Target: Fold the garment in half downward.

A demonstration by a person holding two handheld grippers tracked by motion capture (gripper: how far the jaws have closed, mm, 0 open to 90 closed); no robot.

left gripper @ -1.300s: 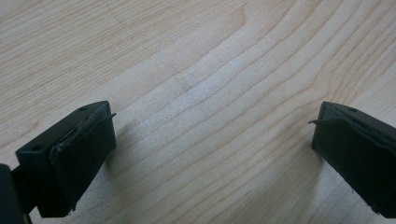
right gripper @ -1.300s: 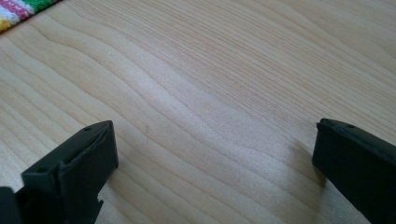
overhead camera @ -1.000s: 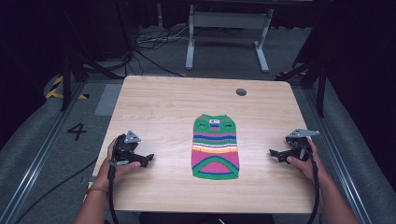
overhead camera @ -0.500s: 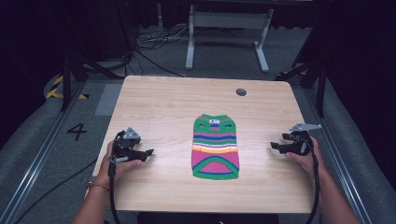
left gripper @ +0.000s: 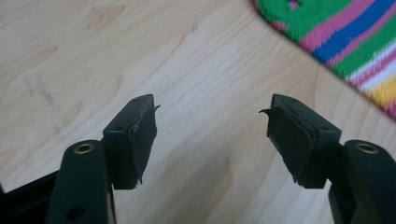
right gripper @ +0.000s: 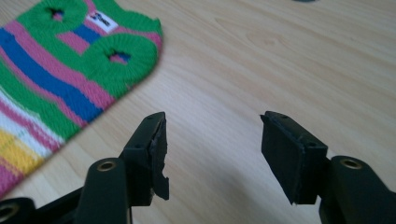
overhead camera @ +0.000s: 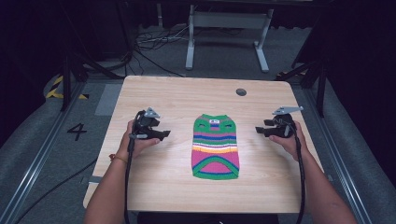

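Our left claw (overhead camera: 164,135) is released, jaws spread and empty, hovering over bare wood; our right claw (overhead camera: 258,130) is likewise released and empty. Both point inward at the striped knitted sweater (overhead camera: 215,147), which lies flat between them on the surface (overhead camera: 177,95), apart from each. Its long axis runs away from us, neck end far. We judge the 2 claws about equally near, 1 per side edge.

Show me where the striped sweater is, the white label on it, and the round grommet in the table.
striped sweater (overhead camera: 215,150), high view, on the yellow and white stripes at its middle.
white label (right gripper: 101,19), right gripper view, on the tag's centre near the neck.
round grommet (overhead camera: 241,92), high view, on the dark disc's centre.
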